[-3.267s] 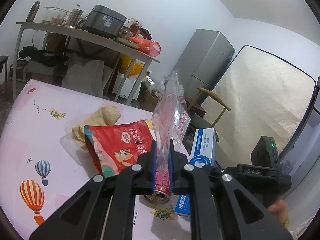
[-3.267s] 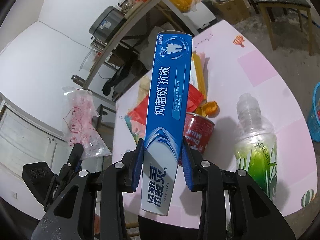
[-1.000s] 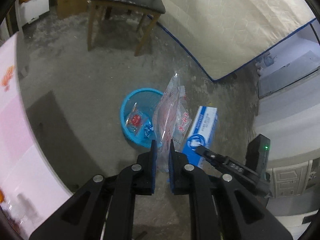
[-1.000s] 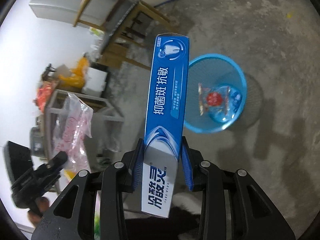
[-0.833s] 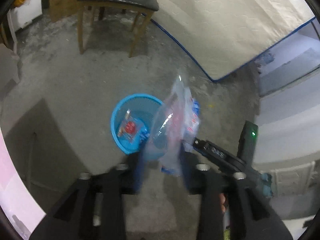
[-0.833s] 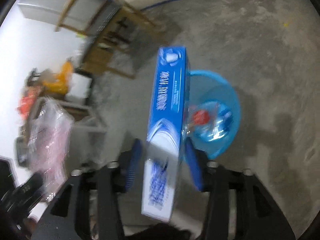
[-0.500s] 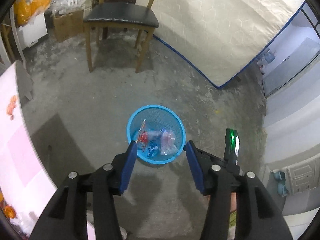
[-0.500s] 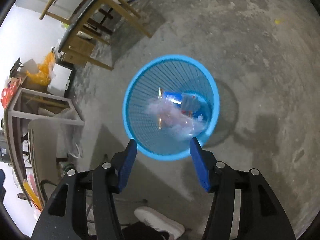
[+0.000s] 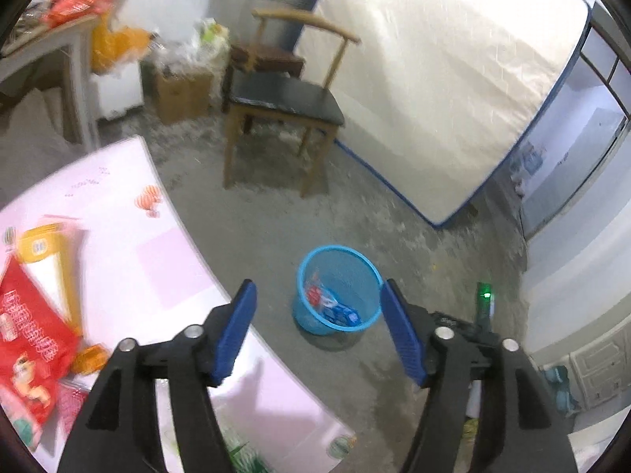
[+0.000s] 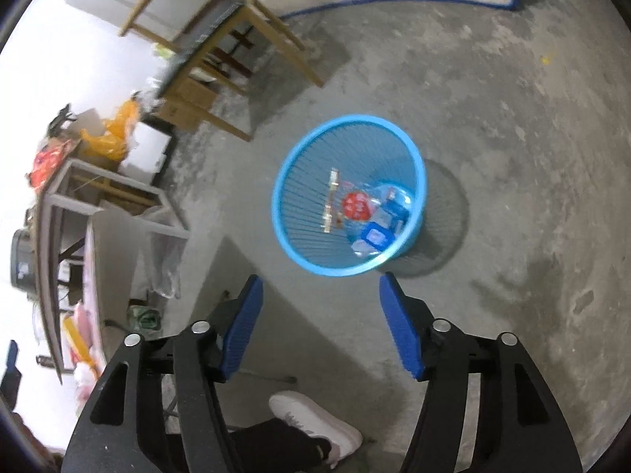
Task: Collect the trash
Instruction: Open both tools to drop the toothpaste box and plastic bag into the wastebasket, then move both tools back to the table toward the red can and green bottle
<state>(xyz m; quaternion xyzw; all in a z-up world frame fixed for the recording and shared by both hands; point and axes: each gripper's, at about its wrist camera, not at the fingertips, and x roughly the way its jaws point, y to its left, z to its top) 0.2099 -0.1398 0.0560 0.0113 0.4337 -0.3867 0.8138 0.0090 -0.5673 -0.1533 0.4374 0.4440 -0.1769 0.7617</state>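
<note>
A blue mesh waste basket stands on the concrete floor; in it lie the blue toothpaste box and clear plastic wrappers with red print. My right gripper hangs above and just short of the basket, its jaws opening with nothing between them. My left gripper is higher and further off, its jaws also opening and empty; the basket shows between its fingers. On the pink table at the left lie a red snack bag and a yellow packet.
A wooden chair with a dark seat stands behind the basket, and a mattress leans on the wall. A side table with orange bags is at the left. A person's white shoe is below my right gripper.
Both grippers let go: the plastic wrapper and the toothpaste box dropped into the basket. The left gripper then rose and swung back so that the pink table came into view.
</note>
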